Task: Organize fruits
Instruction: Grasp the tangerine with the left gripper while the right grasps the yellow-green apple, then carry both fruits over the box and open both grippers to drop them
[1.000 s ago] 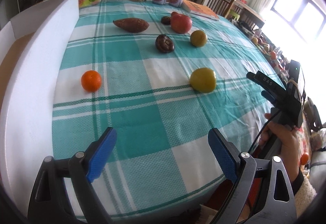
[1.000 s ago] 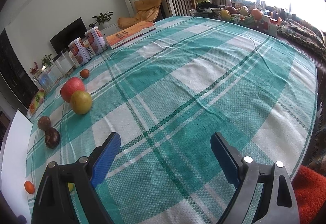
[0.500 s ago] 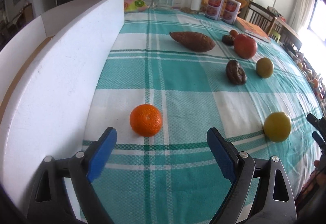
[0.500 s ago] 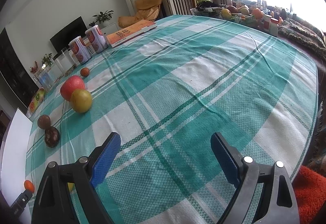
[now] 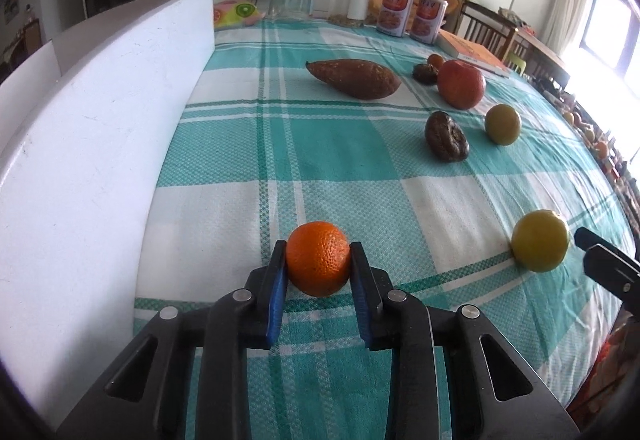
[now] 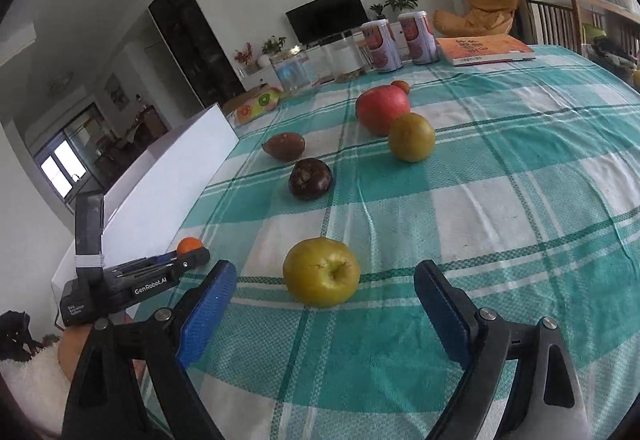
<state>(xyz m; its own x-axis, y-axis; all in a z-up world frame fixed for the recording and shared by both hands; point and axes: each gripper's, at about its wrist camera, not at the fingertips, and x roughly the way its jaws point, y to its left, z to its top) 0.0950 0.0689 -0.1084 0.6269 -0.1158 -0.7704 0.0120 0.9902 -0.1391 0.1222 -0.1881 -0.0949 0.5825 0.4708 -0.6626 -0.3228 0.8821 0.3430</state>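
**A:** Where do things stand, starting from your left?

**B:** At my far left runs the tall white foam board wall, along the edge of the teal-and-white checked tablecloth. Just beside it, my left gripper is clamped on the small round orange tangerine, blue pads pressed on both its sides, the fruit low on the cloth. I judge that is the first fruit taken; nothing looks sorted yet.

**A:** And moving right?

**B:** The long brown sweet potato, the wrinkled dark-brown fruit, the big red apple, a yellow-green round fruit, all loose and well apart. Nearest my right gripper sits the yellow-green apple; my jaws stand wide, the apple ahead of them, not yet between the pads.

**A:** Room to move?

**B:** Plenty of bare cloth on the right. On the left, the wall hems in the tangerine, so I'd guess up is the clear way out. The table's near edge lies just under both grippers.
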